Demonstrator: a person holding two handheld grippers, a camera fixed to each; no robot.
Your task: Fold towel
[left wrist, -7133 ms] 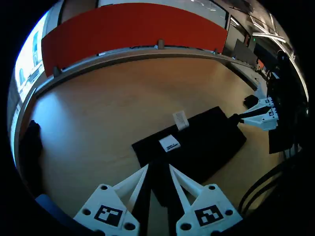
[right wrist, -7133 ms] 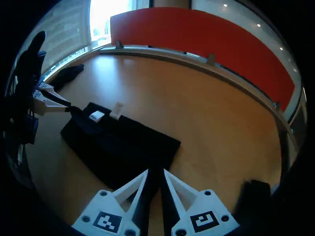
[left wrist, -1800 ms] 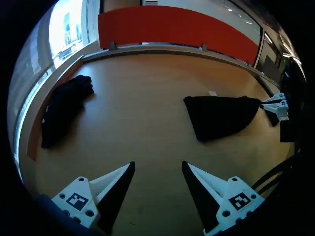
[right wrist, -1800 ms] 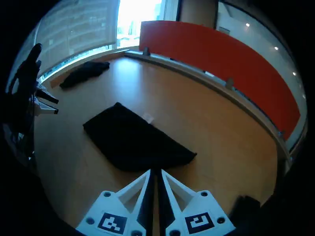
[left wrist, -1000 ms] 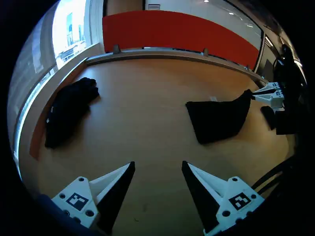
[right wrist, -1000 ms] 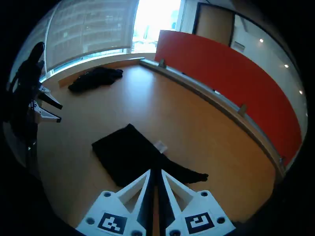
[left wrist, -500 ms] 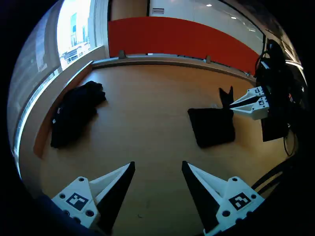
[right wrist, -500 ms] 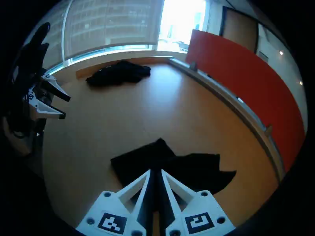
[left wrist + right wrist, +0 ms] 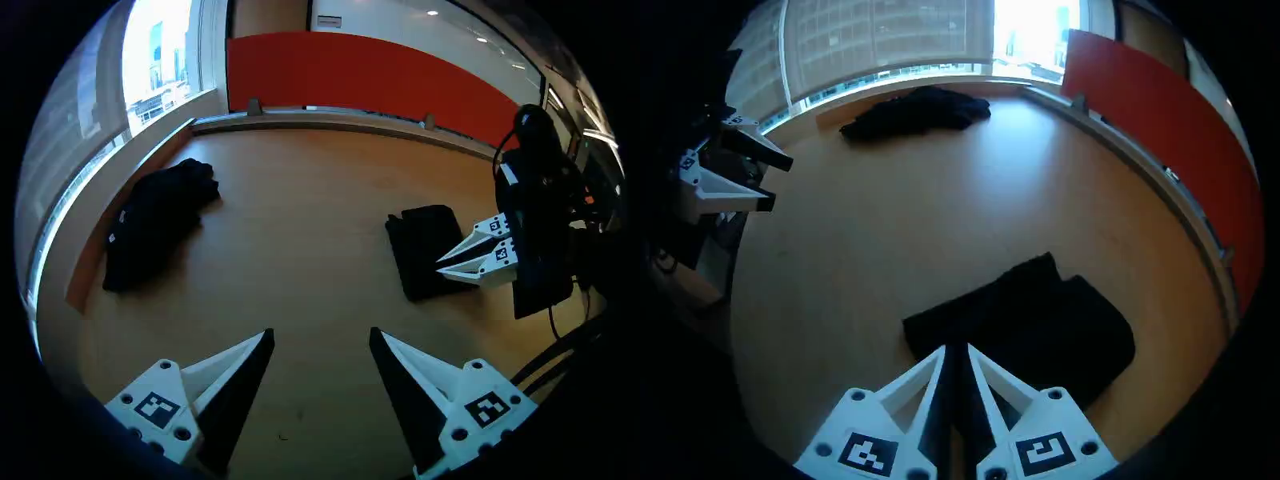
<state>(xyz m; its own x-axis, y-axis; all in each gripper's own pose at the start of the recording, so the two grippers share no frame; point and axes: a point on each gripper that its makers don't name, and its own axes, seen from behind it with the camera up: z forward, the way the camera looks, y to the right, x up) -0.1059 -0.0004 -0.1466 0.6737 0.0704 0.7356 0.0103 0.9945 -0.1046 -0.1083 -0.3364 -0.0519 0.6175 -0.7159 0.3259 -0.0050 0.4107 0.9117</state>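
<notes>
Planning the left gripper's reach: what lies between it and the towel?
Bare table, from the left gripper to the towel, in the left gripper view.

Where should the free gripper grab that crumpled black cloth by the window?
Probably a raised bunch of the crumpled black cloth, pinched from the bare side of the table. It lies heaped, with no flat edge showing, and the window ledge runs close behind it. The left gripper stands open.
</notes>
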